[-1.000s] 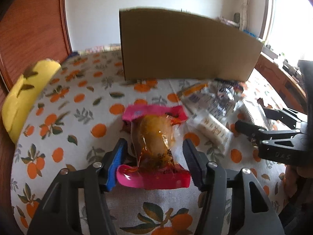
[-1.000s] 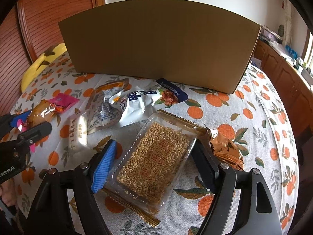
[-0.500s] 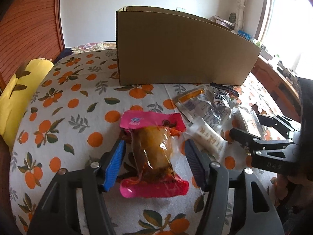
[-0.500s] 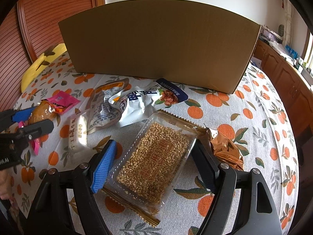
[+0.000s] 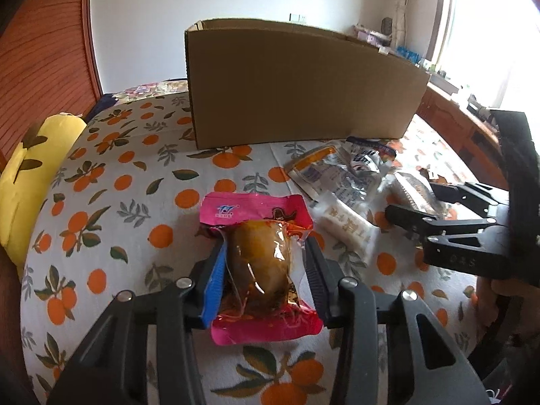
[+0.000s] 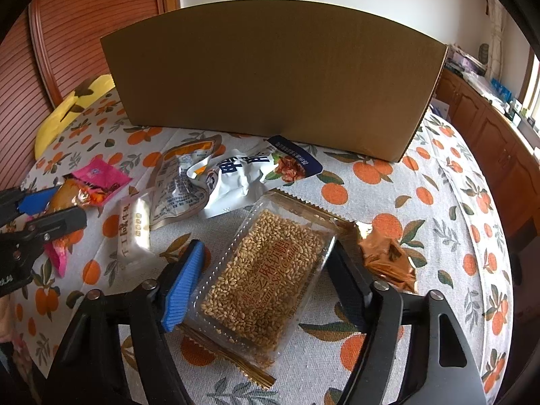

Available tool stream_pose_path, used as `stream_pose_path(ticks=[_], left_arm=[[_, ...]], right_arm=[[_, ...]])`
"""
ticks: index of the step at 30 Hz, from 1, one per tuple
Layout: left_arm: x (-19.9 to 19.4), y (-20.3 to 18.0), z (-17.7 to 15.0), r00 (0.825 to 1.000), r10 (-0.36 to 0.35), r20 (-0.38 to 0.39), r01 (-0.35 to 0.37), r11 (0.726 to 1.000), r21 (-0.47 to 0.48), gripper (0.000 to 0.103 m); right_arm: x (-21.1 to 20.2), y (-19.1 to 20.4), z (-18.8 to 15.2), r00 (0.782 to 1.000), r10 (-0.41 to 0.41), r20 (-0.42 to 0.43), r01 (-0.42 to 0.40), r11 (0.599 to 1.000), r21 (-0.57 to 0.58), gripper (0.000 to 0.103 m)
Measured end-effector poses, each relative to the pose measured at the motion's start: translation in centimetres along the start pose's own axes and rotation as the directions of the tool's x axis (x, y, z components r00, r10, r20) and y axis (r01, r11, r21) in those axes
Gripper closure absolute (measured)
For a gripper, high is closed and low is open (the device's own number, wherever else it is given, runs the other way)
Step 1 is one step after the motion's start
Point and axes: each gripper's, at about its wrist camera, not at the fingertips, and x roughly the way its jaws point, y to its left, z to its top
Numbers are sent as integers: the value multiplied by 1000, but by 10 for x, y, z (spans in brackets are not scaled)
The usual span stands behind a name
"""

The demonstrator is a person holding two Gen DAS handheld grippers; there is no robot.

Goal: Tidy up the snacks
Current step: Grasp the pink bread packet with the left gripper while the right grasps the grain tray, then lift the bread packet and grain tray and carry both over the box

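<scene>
Since the earlier frame your left gripper point(image 5: 261, 270) had narrowed from a loose straddle to closing on the pink-ended pouch point(image 5: 260, 266), its pads now against the brown bulge at the pouch's middle. The pouch lay flat on the orange-print tablecloth point(image 5: 111, 202), in front of the cardboard box point(image 5: 297, 84) and well short of it. Your right gripper point(image 6: 263, 280) was also closing, more slowly — the sesame candy tray point(image 6: 266, 273) sat between its jaws, blue pad near one long edge, but I could not tell whether the far pad touched.

To do this step well, you needed to finish each squeeze before lifting: the pouch film looked slick and the filling soft, so a firm hold across the bulge would serve better than pinching the flat sealed ends. The tray's clear shell would likely flex — grip its long sides squarely, clear of the crumpled gold wrapper point(image 6: 388, 260) just beside it.
</scene>
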Motion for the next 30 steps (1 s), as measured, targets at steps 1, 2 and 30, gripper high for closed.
stream_pose_path(ticks=[1,2,30], left_arm=[[-3,0,-1,1000,-6,5,6,1000,-1,60],[-6,-1,-2,1000,-8,10,8,1000,1,60],[-45,-29,35,990,-36,138,28,998,65,60]], right_arm=[[-1,2,0,1000,-3,0,3,1000,-7,36],[-2,2,0,1000,-3,0,3,1000,-14,42],[-87,-11,12,994,32,104,-25,997,-66,58]])
